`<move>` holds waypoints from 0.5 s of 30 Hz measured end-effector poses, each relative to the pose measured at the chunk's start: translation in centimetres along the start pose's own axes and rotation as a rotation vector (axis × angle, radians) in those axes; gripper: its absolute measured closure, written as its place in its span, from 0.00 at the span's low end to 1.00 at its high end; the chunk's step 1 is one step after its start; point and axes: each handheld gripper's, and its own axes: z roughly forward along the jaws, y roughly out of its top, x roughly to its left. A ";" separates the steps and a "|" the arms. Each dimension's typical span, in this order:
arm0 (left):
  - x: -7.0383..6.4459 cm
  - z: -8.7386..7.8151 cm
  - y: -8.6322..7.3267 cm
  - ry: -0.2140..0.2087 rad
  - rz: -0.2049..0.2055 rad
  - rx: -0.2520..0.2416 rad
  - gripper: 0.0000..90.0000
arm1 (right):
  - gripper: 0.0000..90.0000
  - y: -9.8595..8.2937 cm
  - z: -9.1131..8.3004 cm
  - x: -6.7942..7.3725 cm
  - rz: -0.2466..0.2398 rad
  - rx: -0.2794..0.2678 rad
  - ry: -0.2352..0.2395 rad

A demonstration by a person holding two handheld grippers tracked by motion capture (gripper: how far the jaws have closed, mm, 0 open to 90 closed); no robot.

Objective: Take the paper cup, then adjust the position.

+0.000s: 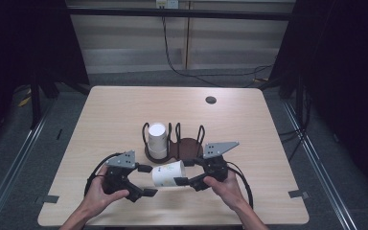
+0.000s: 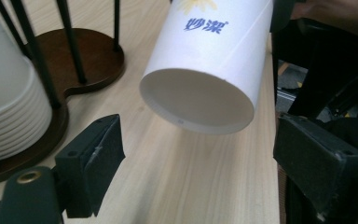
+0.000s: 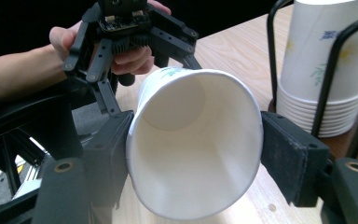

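A white paper cup (image 1: 168,173) with a flower print and blue lettering lies on its side in the air just above the table. My right gripper (image 1: 184,172) is shut on it near the rim. In the right gripper view the cup (image 3: 196,144) has its mouth toward the camera, pinched between both jaws (image 3: 196,154). My left gripper (image 1: 147,180) stands open at the cup's base end. In the left gripper view the cup's recessed bottom (image 2: 198,107) hangs just ahead of the open jaws (image 2: 200,144), apart from them.
A black wire cup rack on a dark wooden base (image 1: 188,149) stands mid-table, with a stack of white cups (image 1: 157,140) in its left bay, the right bay bare. A round hole (image 1: 211,99) sits at the far right of the tabletop (image 1: 120,110).
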 end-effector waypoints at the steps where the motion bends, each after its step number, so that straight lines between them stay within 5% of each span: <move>1: 0.1 -0.1 -0.2 0.025 -0.007 0.026 0.18 | 0.33 0.0 0.0 -0.1 0.003 0.002 0.000; 4: 0.3 -0.3 -0.7 0.052 -0.027 0.056 0.18 | 0.33 -0.1 -0.2 -0.1 0.011 0.007 -0.013; 15: 0.9 -1.7 -2.2 0.099 -0.043 0.027 0.18 | 0.33 -0.7 -2.0 -0.7 0.045 0.056 -0.083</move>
